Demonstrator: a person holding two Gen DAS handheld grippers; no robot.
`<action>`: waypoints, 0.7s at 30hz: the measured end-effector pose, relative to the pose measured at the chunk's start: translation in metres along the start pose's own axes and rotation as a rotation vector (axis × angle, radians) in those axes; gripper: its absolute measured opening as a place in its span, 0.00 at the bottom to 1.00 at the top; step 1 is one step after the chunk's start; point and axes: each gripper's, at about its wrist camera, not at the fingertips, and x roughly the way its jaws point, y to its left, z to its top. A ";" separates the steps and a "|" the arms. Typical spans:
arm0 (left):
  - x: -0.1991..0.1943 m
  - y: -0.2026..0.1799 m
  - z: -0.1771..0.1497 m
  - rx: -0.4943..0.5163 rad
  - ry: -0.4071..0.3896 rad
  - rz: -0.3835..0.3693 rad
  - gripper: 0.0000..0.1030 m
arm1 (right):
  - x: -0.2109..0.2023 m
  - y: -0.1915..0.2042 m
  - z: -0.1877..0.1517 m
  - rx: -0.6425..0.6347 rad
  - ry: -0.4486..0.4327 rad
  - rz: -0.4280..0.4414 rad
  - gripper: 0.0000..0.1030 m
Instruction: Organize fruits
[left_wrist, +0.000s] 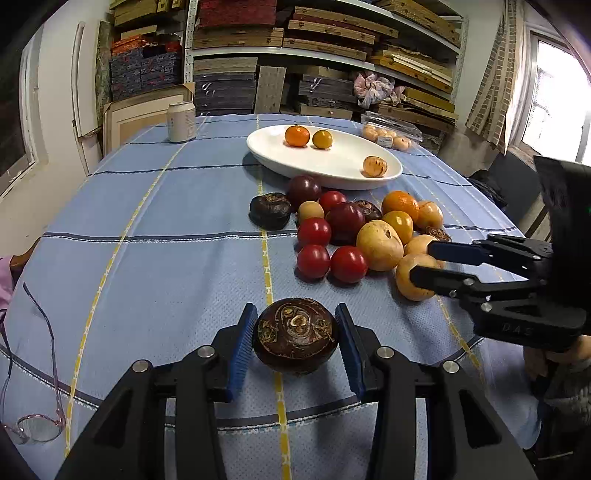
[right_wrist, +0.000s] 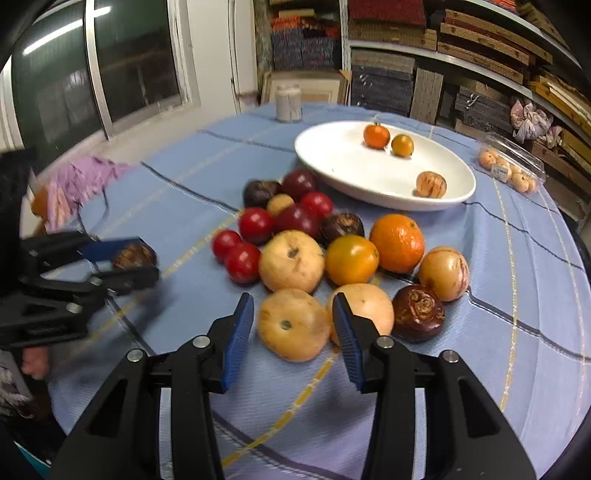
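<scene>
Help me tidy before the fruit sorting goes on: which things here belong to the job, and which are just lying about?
Job: white oval plate; dark brown round fruit in the left tongs; pale yellow round fruit in the right tongs; heap of mixed loose fruits.
Lying about: white can; pink-framed glasses; purple cloth.

the left gripper, at the lower centre of its own view, clamps a dark brown fruit between blue pads. the right gripper, lower centre, closes around a pale yellow fruit.
</scene>
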 end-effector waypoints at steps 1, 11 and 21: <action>0.000 0.000 0.000 -0.001 0.000 -0.001 0.42 | 0.000 0.003 0.000 -0.033 0.008 -0.012 0.43; 0.006 -0.003 0.011 0.004 0.000 -0.006 0.42 | 0.015 -0.002 -0.003 -0.086 0.078 0.040 0.41; 0.014 -0.016 0.094 0.058 -0.096 -0.007 0.42 | -0.052 -0.043 0.051 0.020 -0.150 0.013 0.41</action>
